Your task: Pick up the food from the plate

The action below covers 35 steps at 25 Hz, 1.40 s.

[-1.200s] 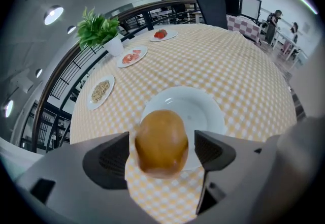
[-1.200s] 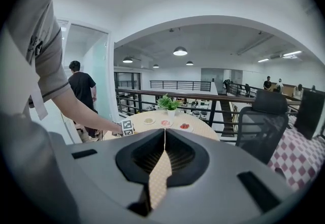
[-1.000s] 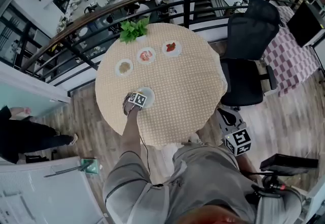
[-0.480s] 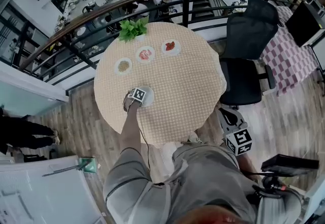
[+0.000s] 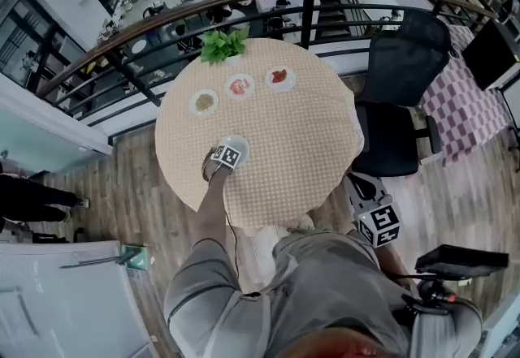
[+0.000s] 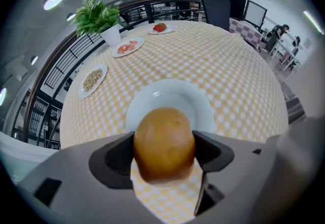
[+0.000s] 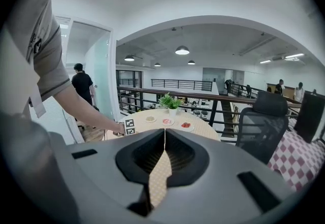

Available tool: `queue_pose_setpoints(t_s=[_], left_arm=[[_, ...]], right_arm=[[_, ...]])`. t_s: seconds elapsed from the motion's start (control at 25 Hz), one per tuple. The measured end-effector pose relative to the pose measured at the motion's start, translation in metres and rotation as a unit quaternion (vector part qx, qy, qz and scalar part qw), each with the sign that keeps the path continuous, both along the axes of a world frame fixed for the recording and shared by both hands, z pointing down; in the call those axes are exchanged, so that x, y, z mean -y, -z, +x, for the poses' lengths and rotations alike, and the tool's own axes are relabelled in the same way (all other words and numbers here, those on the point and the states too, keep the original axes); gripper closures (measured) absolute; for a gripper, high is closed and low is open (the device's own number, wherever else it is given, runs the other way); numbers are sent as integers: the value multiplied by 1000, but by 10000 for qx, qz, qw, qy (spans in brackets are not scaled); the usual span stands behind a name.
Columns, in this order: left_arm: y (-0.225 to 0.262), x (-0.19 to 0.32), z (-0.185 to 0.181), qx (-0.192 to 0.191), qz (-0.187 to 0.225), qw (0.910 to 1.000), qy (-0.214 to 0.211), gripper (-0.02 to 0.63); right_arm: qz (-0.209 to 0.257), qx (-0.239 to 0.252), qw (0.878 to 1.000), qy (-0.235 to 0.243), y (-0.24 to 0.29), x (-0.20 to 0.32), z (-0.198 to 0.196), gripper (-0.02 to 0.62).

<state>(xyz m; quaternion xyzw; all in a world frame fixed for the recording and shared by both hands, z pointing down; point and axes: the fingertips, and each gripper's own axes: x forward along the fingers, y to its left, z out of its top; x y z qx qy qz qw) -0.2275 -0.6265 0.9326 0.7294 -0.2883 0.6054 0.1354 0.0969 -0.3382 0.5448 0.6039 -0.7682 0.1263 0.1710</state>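
- The left gripper, its jaws just now closing in, is clamped on a round golden-brown potato-like food over the near rim of a white round plate.
- The plate sits on the near left of the yellow-checked round worktop.
- The right gripper, jaws together and holding nothing, hangs off the worktop's near right.
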Motion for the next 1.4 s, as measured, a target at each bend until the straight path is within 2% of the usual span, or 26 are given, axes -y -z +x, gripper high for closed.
queue_pose_setpoints(t_s=[0.2, 0.4, 0.52, 0.68, 0.76, 0.88, 0.96, 1.12, 1.24, 1.4], left_arm=[[7, -19, -10, 18, 70, 10000, -33, 241], [29, -34, -16, -256, 117, 9994, 177, 241], [37, -52, -18, -418, 19, 9989, 195, 241], [47, -70, -22, -320, -15, 9994, 91, 241], [59, -75, -22, -399, 5, 9991, 170, 241], [83, -78, -21, -660, 229, 9968, 378, 241], [107, -74, -21, -808, 517, 9944, 448, 242], [160, -78, -13, -1463, 975, 9816, 740, 242], [192, -81, -5, -2038, 1365, 9654, 881, 242], [255, -102, 10, -2526, 2050, 9416, 867, 242]], right_arm=[[29, 84, 9995, 294, -3, 3, -19, 580], [-65, 192, 9968, 771, -10, 10, -39, 580], [-91, 305, 9924, 1192, -14, 12, -63, 580], [-154, 412, 9840, 1728, -18, 15, -91, 580], [-176, 422, 9795, 1962, -21, 16, -101, 580], [-144, 400, 9712, 2346, -25, 17, -118, 580], [-126, 391, 9661, 2549, -28, 20, -128, 580], [-103, 436, 9587, 2807, -28, 32, -145, 580], [34, 376, 9538, 2981, -21, 45, -153, 580], [243, 219, 9512, 3068, -12, 61, -154, 580]])
